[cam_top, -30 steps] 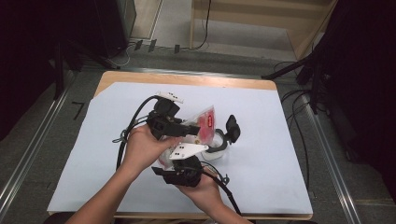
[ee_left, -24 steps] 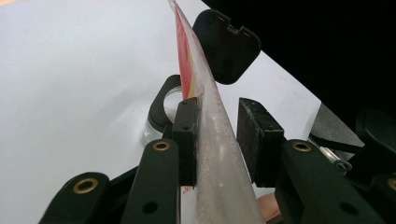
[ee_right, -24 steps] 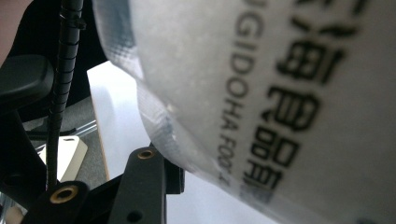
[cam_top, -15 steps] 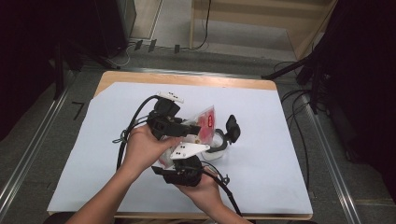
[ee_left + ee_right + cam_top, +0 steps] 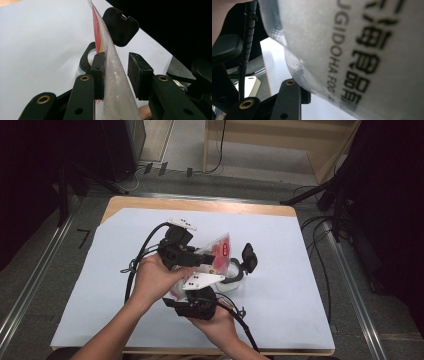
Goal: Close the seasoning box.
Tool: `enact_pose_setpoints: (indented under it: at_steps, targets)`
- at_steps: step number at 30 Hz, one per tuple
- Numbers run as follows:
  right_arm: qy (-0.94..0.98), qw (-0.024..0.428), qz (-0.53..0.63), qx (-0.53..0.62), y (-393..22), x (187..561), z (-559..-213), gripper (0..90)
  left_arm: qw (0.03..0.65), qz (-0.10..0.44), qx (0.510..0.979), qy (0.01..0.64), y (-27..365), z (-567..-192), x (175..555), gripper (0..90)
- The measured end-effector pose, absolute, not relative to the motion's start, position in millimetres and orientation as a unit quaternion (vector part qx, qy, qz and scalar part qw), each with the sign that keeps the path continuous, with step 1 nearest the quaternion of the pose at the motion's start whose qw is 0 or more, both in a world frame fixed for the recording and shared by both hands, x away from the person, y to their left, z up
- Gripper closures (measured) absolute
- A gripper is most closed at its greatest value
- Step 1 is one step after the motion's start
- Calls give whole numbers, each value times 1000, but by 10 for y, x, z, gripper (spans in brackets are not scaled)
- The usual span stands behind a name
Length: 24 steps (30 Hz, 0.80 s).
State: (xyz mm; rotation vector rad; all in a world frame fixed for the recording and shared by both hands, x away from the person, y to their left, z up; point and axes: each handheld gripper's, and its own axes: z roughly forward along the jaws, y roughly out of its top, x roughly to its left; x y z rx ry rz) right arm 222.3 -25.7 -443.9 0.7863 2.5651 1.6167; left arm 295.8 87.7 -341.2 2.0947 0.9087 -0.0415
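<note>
A clear plastic bag (image 5: 220, 248) with red contents and a red label is held up over the white sheet. My left gripper (image 5: 209, 258) reaches it from the left. In the left gripper view the bag (image 5: 110, 67) stands edge-on between the jaws of that gripper (image 5: 116, 75); one pad (image 5: 98, 75) touches it, the other stands apart. My right gripper (image 5: 189, 290) comes from below; in its own view the bag (image 5: 362, 50) lies against its one visible jaw and hides the other. A small clear container (image 5: 235, 273) with an open black flip lid (image 5: 249, 256) sits just right of the bag.
A white sheet (image 5: 300, 285) covers the wooden table (image 5: 200, 204). Black cables (image 5: 140, 255) trail from both grippers over the left and front of the sheet. Metal rails run along both sides of the table; dark equipment stands at the right.
</note>
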Motion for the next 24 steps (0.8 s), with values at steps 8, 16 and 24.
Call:
enact_pose_setpoints:
  at_steps: [8, 16, 24]
  targets:
    - [820, 5, 515, 250, -252, 2223, -4442, 633, 417, -17, 834, 361, 877, -3420, 2961, 683]
    - [820, 6, 514, 252, -250, 2217, -4443, 633, 416, -17, 834, 362, 872, -3421, 2960, 683]
    - [820, 1, 512, 256, -250, 2220, -4432, 634, 418, -18, 832, 365, 869, -3416, 2958, 675]
